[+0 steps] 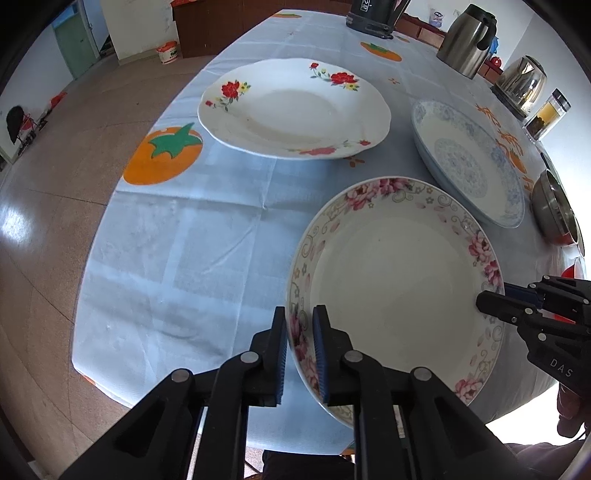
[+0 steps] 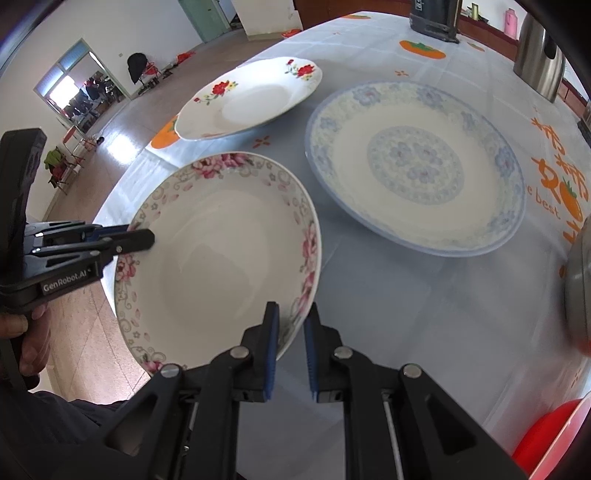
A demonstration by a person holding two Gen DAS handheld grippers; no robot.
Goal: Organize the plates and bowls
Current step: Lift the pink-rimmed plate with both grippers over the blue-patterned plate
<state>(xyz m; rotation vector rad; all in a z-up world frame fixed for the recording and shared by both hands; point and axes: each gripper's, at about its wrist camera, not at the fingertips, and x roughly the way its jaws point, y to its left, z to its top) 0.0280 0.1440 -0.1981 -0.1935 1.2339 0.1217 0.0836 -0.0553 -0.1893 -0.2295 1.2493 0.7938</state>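
At the left edge of the table (image 1: 177,229), which wears a pale blue cloth printed with orange persimmons, the red-flowered plate (image 1: 295,109) lies flat toward the far left side, apart from the other dishes. Nearer, the left gripper (image 1: 300,345) has its jaws clamped on the left rim of the pink-flowered plate (image 1: 399,291), one finger outside the rim and one inside. This plate sits at the near edge of the table, its near rim overhanging that edge; in the right wrist view it looks tipped, left side higher, though whether it rests on the cloth cannot be told. On the opposite rim, the right gripper (image 2: 291,334) grips the same plate, its jaws closed on the rim with the blue pads (image 2: 272,350) either side of the porcelain.

Further right, the blue-patterned plate (image 2: 417,170) lies flat on the cloth, just beside the pink-flowered one but not touching it. Beyond it, toward the far right edge, stand a tall steel kettle (image 1: 467,42), a smaller steel kettle (image 1: 521,83) and a glass tea bottle (image 1: 548,114) with a dark cap. A steel bowl (image 1: 554,210) sits at the right edge, near the blue-patterned plate. At the far edge of the table stands a dark appliance (image 1: 373,16), only partly in view.
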